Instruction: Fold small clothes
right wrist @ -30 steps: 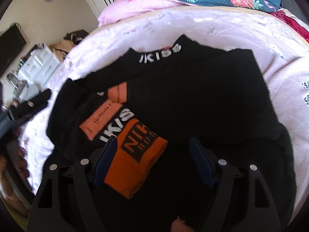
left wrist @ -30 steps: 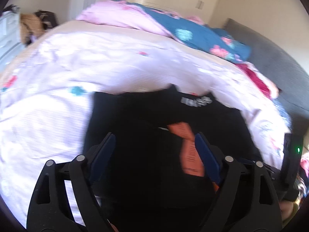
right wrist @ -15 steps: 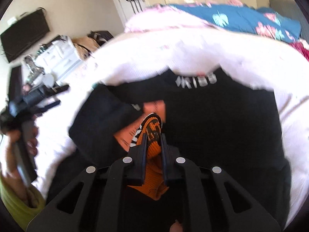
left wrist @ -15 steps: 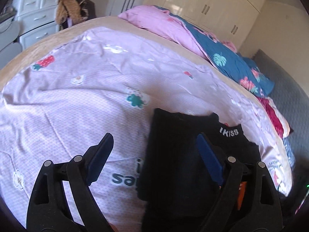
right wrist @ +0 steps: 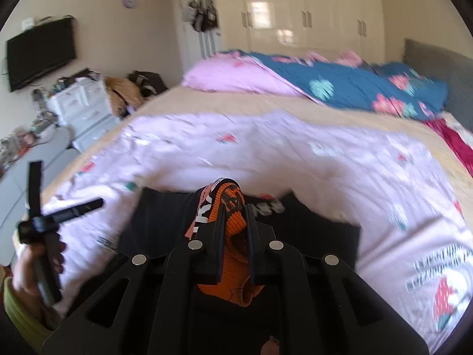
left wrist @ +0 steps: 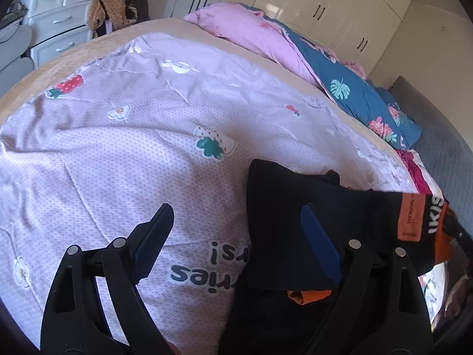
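Observation:
A black garment (left wrist: 295,207) with orange patches and white lettering lies on the pale pink printed bedsheet (left wrist: 133,153). My right gripper (right wrist: 233,210) is shut on the garment's orange ribbed cuff (right wrist: 233,227) and holds it raised above the rest of the black cloth (right wrist: 159,216). In the left wrist view that lifted sleeve (left wrist: 414,219) stretches off to the right. My left gripper (left wrist: 236,216) hangs open over the garment's left edge, one finger over the sheet, the other over black fabric, nothing between the pads. The left gripper also shows in the right wrist view (right wrist: 56,207), held by a hand.
A pink pillow (left wrist: 251,32) and a blue floral quilt (left wrist: 354,94) lie at the far side of the bed. White drawers (left wrist: 56,26) with piled clothes stand left of the bed. Wardrobes line the back wall, and a grey headboard (right wrist: 437,68) is on the right.
My right gripper went from open around the orange cuff to shut on it, then rose, lifting the sleeve. My left gripper swung left, now over the garment's left edge and the sheet.

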`<state>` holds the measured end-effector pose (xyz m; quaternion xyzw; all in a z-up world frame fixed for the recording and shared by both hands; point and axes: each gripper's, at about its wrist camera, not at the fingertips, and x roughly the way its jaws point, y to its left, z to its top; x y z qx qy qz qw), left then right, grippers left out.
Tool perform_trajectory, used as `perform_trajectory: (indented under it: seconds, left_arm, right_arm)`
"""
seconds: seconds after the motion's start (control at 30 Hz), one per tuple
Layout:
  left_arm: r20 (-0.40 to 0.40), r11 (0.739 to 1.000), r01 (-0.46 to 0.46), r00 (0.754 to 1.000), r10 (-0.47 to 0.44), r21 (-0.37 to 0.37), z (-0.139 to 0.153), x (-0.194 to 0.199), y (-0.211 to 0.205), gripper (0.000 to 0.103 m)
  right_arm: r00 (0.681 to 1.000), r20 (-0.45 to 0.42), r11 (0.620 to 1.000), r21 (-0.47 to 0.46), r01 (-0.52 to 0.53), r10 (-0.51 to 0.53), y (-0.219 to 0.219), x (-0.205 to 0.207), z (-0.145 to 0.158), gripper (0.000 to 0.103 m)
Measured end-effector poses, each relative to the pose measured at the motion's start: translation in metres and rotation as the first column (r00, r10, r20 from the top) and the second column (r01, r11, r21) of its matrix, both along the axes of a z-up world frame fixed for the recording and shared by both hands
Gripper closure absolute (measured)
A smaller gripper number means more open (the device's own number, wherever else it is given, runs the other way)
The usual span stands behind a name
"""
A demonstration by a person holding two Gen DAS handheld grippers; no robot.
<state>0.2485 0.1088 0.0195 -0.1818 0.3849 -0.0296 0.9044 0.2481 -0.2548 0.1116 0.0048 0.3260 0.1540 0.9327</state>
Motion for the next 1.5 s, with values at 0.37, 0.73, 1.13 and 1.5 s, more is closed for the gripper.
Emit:
perform_trajectory:
  seconds: [0.37, 0.73, 1.13, 1.5]
  left_arm:
    - [-0.088, 0.993, 0.110, 0.990, -0.113, -0.028, -0.033, 0.014, -0.036, 0.022]
    - [-0.148, 0.987, 0.158, 0.976, -0.162, -0.036, -0.059, 0.021, -0.053, 0.072]
    - [-0.164, 0.983, 0.184, 0.969, -0.183, -0.008, -0.059, 0.018, -0.047, 0.083]
    - [-0.155, 0.981, 0.192, 0.971, -0.184, 0.039, -0.053, 0.016, -0.053, 0.081]
  right_arm:
    - [0.984, -0.111, 0.987, -0.097, 0.127, -0.138, -0.023, 0.007, -0.079, 0.091]
    - [0.968, -0.135, 0.969, -0.158, 0.188, -0.210, -0.030, 0.007, -0.096, 0.074]
    - [0.974, -0.226, 0.993, -0.114, -0.010, -0.016, 0.031, 0.003, -0.116, 0.062]
    - [0.965, -0.259, 0.992, -0.123, -0.009, -0.023, 0.019, -0.001, -0.125, 0.068]
